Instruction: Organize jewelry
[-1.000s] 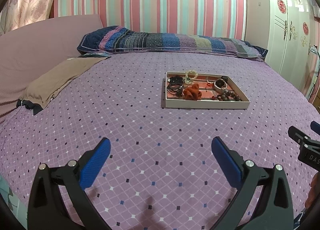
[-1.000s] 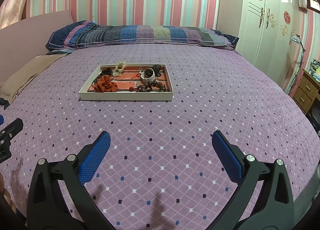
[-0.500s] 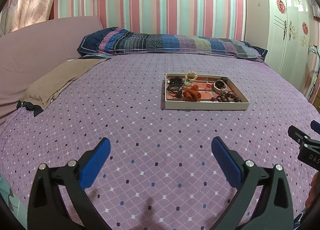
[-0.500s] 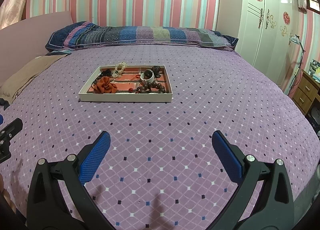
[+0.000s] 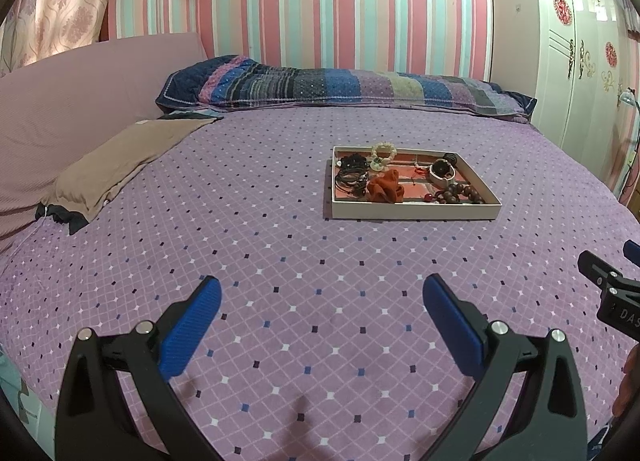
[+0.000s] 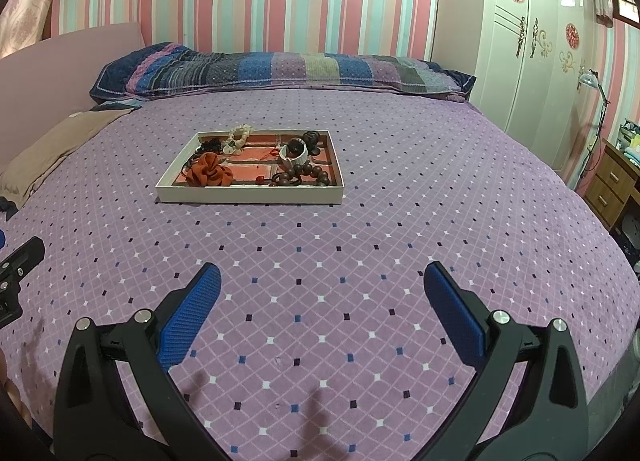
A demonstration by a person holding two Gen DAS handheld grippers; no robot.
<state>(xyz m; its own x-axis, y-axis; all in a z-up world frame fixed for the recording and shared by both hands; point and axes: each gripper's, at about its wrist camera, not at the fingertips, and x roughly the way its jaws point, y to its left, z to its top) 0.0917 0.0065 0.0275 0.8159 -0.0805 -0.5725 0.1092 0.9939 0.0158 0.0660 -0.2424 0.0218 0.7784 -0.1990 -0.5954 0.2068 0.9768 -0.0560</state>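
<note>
A shallow white tray [image 5: 416, 212] [image 6: 248, 195] lies on the purple bed, well ahead of both grippers. Inside it are an orange scrunchie [image 5: 386, 191] [image 6: 209, 175], black hair ties [image 5: 352, 177], a pale bead bracelet [image 5: 383, 149] [image 6: 239, 133], a white bangle [image 5: 442, 177] [image 6: 294, 155] and dark wooden beads [image 5: 460, 193] [image 6: 308, 177]. My left gripper [image 5: 322, 311] is open over bare bedspread, nothing between its blue pads. My right gripper [image 6: 322, 303] is open likewise. Each gripper's tip shows at the other view's edge.
A striped pillow [image 5: 340, 87] lies along the far headboard wall. A tan cushion [image 5: 120, 165] rests at the left by a pink padded panel. A white wardrobe [image 6: 532, 61] and a wooden nightstand [image 6: 612, 185] stand beyond the bed's right edge.
Both views have tilted slightly so the tray sits a little lower in frame. The grippers remain open and nothing in the tray has moved.
</note>
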